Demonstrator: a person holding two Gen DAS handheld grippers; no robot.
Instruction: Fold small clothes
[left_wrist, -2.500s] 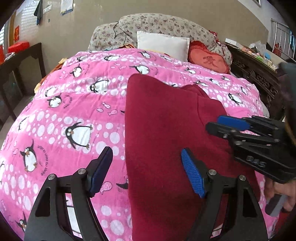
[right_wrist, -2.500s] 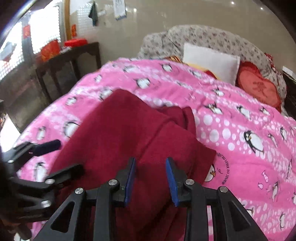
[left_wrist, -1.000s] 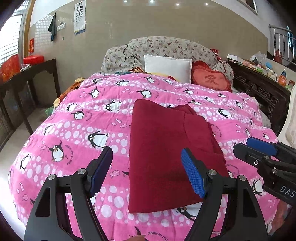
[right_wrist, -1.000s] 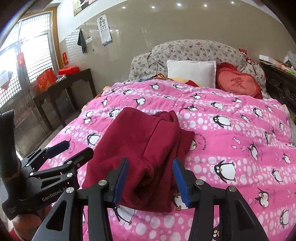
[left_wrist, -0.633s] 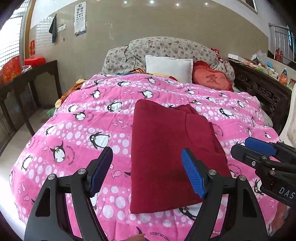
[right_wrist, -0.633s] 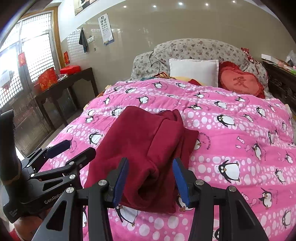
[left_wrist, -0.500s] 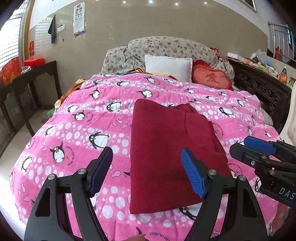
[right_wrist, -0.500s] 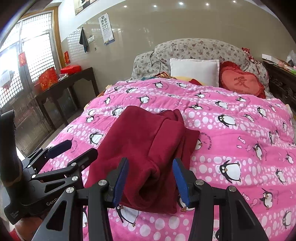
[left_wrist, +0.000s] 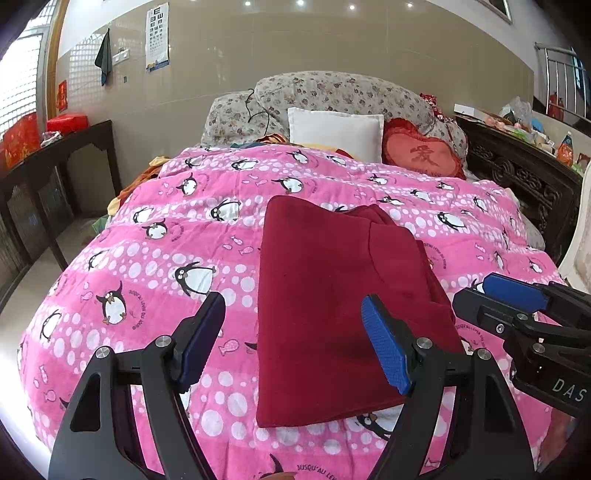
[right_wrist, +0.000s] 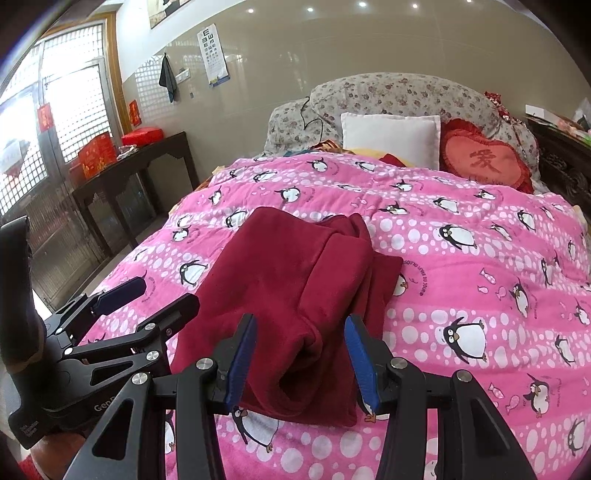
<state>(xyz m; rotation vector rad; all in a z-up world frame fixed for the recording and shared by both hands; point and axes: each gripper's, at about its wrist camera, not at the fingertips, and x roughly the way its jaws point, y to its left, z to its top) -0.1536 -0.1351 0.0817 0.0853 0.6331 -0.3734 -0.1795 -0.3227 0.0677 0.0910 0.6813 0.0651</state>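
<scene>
- Left gripper (left_wrist: 293, 347) hangs over the foot edge of the bed (left_wrist: 155, 266), aimed along it toward the pillows; jaws wide, holding nothing.
- Right gripper (right_wrist: 300, 360) is just beside it at the same foot edge, level, also aimed at the head end; jaws wide, nothing between them.
- In the left wrist view the right gripper (left_wrist: 517, 310) shows at the right side, low over the bed's right part; in the right wrist view the left gripper (right_wrist: 122, 306) shows at the lower left.
- Dark red garment (left_wrist: 332, 306) lies folded flat on the pink penguin quilt (right_wrist: 480, 258), mid-bed toward the foot edge, long side running head to foot.
- Left view: garment sits ahead of the jaws, its near left part in the gap between them, not touched.
- Right view: garment's (right_wrist: 295, 288) near end with an open rolled fold sits straight ahead between the jaws, no contact visible.
- Layered folds bunch along the garment's right side and far end.
- White pillow (left_wrist: 334, 133), red heart cushion (left_wrist: 421, 157) and floral pillows (right_wrist: 399, 96) are at the head end, well apart from the garment.
</scene>
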